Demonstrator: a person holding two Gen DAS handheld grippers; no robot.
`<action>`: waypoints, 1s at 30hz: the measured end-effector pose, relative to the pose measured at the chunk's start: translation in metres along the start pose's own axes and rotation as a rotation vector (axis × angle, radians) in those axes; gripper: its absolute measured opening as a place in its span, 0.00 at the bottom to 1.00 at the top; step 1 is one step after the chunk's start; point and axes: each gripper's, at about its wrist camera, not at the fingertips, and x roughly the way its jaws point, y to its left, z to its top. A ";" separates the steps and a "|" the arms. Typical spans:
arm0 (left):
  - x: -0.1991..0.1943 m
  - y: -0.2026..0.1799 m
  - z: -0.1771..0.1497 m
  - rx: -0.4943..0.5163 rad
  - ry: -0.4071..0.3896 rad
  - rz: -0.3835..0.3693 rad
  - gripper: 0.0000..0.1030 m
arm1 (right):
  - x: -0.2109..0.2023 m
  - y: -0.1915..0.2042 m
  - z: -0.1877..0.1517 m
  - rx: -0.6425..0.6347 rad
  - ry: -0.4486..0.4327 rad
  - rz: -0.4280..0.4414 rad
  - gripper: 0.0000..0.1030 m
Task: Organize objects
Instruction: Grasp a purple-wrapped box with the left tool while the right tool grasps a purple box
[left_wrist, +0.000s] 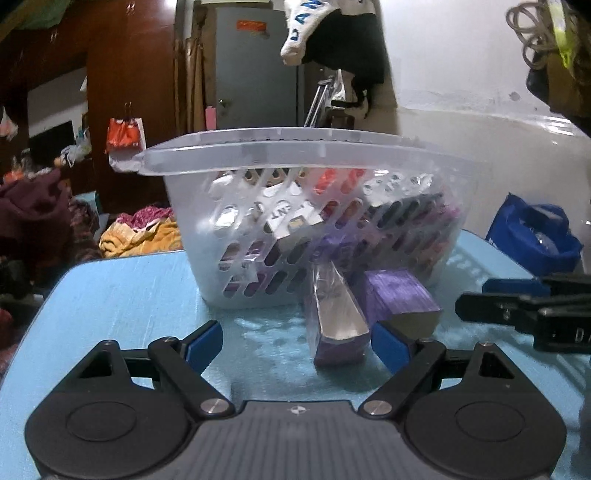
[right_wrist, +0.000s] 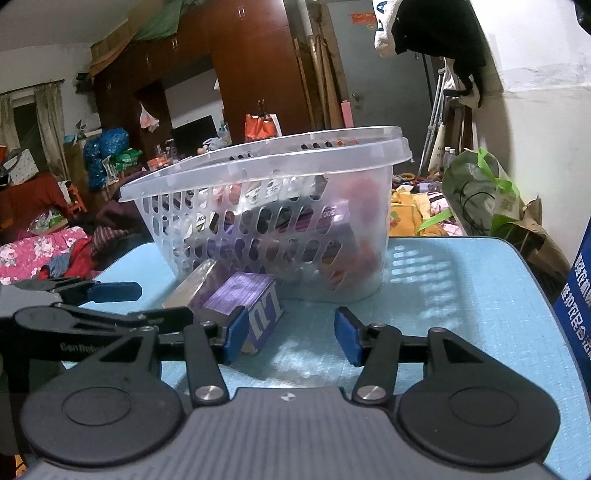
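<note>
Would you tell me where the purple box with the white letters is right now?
The purple box lies on the blue table, against the basket's front wall, beside the right gripper's left finger.

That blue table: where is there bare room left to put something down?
The table is bare to the right of the basket, out to its right edge, and in front of the right gripper. The near-left corner, left of the left gripper, is free too. It is crowded in front of the basket, where two purple boxes lie.
</note>
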 end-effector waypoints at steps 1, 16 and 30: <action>-0.001 0.000 0.000 0.002 -0.004 0.003 0.88 | 0.001 0.001 0.000 0.000 0.002 0.003 0.56; -0.008 0.020 -0.003 -0.027 -0.015 0.020 0.86 | 0.046 0.033 0.006 -0.062 0.108 0.023 0.58; 0.004 0.004 0.003 -0.012 0.011 -0.043 0.86 | 0.022 0.013 0.001 -0.082 0.117 0.010 0.10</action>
